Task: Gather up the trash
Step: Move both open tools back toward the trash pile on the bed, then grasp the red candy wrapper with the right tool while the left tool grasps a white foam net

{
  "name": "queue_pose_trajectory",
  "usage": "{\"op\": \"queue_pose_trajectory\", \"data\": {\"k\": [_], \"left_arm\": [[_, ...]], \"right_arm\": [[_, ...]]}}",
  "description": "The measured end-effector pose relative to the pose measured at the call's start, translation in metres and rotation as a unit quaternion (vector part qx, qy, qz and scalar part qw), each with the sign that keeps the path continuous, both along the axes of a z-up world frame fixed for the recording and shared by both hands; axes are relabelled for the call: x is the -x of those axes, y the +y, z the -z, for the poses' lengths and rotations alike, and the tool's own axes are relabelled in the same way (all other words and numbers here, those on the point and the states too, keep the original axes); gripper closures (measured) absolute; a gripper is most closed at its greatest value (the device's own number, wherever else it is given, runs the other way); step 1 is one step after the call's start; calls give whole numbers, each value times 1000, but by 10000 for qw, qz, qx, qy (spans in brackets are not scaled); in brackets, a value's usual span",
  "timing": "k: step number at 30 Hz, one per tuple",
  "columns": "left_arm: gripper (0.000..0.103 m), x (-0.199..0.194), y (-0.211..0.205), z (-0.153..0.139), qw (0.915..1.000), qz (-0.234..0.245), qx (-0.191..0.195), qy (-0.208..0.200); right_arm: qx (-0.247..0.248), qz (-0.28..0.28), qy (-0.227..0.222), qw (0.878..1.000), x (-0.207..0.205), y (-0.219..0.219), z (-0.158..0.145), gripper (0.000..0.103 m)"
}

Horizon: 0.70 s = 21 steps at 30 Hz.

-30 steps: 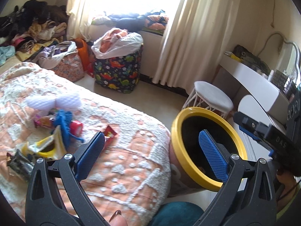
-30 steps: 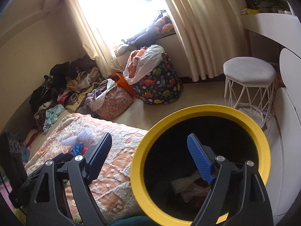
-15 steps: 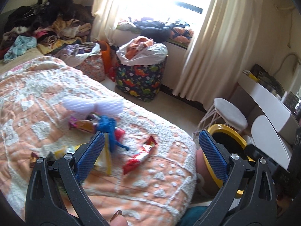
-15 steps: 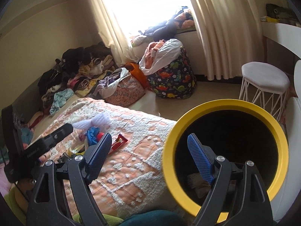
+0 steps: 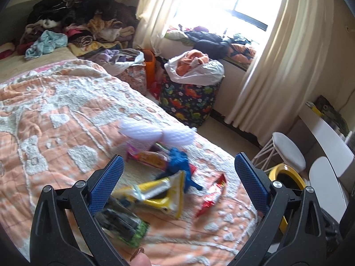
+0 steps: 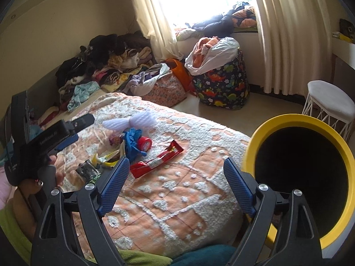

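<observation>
Trash lies in a cluster on the orange-and-white bedspread (image 5: 55,119): a red wrapper (image 6: 156,161) (image 5: 210,197), a yellow wrapper (image 5: 159,194), a blue crumpled glove (image 5: 178,166) (image 6: 132,140), a dark-green packet (image 5: 124,223), a white foam net (image 5: 155,134) (image 6: 131,122). The yellow-rimmed black bin (image 6: 304,177) (image 5: 283,177) stands off the bed's right corner. My left gripper (image 5: 177,184) is open and empty, hovering over the cluster; it also shows in the right wrist view (image 6: 73,130). My right gripper (image 6: 177,186) is open and empty, above the bed edge left of the bin.
A dinosaur-print hamper (image 6: 221,86) with a white bag stands under the window. A floral bag (image 6: 164,88) and a clothes pile (image 5: 77,28) sit at the back. A white stool (image 6: 330,102) and a white desk (image 5: 328,137) are at right.
Both grippers swung left from the bin toward the bed. The left one moved over the trash cluster; the bin slid to the right edge of both views.
</observation>
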<state>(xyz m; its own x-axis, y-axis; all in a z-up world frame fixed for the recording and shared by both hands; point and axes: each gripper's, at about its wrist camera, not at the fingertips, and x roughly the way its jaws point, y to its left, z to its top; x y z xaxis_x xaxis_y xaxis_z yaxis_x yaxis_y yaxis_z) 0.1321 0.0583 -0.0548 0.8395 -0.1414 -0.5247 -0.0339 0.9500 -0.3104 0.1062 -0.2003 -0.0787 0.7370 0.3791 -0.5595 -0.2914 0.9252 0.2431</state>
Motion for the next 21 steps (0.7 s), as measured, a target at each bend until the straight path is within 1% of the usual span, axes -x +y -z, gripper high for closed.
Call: {"op": "queue_pose_trajectory", "data": {"k": [4, 7, 9, 12, 16, 18, 21], "left_arm": [[11, -12, 14, 0, 9999, -93, -35, 28], [11, -23, 23, -1, 9998, -159, -92, 33], [11, -31, 30, 0, 9998, -190, -32, 75], [11, -43, 39, 3, 9996, -213, 45, 172], [11, -61, 50, 10, 9987, -337, 29, 373], [11, -69, 54, 13, 9981, -416, -41, 453], [11, -80, 60, 19, 9974, -431, 65, 578]], "right_arm": [[115, -47, 112, 9999, -13, 20, 7, 19], [125, -17, 325, 9994, -27, 33, 17, 19], [118, 17, 489, 9987, -37, 41, 25, 19], [88, 79, 720, 9973, -54, 49, 37, 19], [78, 128, 1014, 9947, -73, 59, 53, 20], [46, 145, 1157, 9932, -81, 60, 60, 26], [-43, 185, 1420, 9897, -93, 62, 71, 33]]}}
